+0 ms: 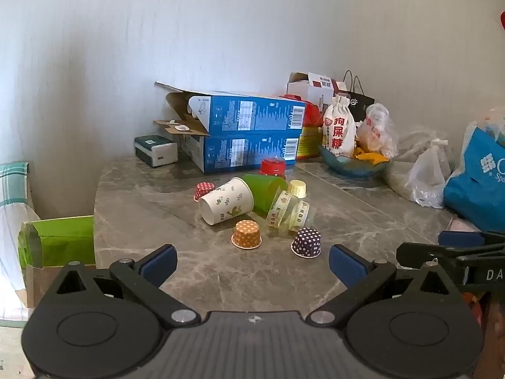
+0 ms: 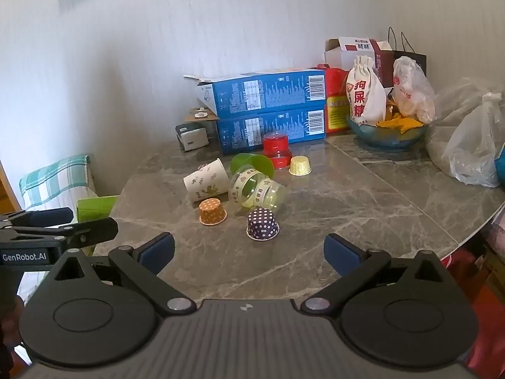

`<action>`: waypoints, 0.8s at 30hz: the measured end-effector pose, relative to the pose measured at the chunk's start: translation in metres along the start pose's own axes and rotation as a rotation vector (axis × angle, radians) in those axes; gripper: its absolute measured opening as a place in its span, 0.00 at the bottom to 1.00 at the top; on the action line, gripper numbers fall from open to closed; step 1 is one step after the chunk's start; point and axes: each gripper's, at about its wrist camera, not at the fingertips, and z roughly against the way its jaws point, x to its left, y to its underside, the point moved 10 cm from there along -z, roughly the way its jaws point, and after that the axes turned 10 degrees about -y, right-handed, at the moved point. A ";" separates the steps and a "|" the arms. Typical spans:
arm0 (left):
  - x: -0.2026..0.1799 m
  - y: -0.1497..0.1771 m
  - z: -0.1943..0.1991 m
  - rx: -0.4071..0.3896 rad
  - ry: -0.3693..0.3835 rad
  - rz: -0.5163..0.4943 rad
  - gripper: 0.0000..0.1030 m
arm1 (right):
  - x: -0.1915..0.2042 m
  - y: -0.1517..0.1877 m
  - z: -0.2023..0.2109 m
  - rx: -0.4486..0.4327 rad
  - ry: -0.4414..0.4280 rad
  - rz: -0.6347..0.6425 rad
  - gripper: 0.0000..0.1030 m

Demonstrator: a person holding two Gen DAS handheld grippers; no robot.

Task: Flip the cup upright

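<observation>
Several cups lie in a cluster on the grey marble table [image 1: 221, 278]. A white leaf-print paper cup [image 1: 226, 200] [image 2: 206, 183], a green cup [image 1: 264, 191] [image 2: 252, 164] and a clear taped cup [image 1: 290, 213] [image 2: 257, 191] lie on their sides. An orange dotted cup [image 1: 246, 234] [image 2: 212, 211], a purple dotted cup [image 1: 306, 242] [image 2: 263, 224], a yellow cup [image 1: 298, 188] [image 2: 300, 165], a red dotted cup [image 1: 203, 190] and a red cup [image 1: 273, 168] [image 2: 276, 150] stand upside down. My left gripper [image 1: 252, 262] and right gripper [image 2: 249, 252] are open, empty, short of the cups.
Two stacked blue boxes [image 1: 249, 132] [image 2: 268, 107] stand behind the cups by the wall. A blue bowl [image 1: 353, 161] [image 2: 388, 134] with bags sits at back right, plastic bags [image 2: 473, 154] beyond. A green box [image 1: 60, 240] sits off the table's left edge.
</observation>
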 end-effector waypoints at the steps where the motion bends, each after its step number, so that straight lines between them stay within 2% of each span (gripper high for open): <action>1: 0.000 0.000 0.000 -0.003 -0.005 0.002 1.00 | 0.000 0.000 0.000 0.004 0.000 -0.002 0.99; 5: -0.001 -0.001 0.001 -0.013 -0.020 0.001 1.00 | 0.000 0.001 0.000 0.004 -0.001 0.001 0.99; 6: -0.001 0.001 0.004 0.000 0.011 0.011 1.00 | 0.000 0.001 0.000 0.003 -0.001 0.002 0.99; 24: 0.000 -0.001 0.000 0.003 0.012 0.010 1.00 | 0.000 0.001 0.001 -0.003 -0.008 -0.002 0.99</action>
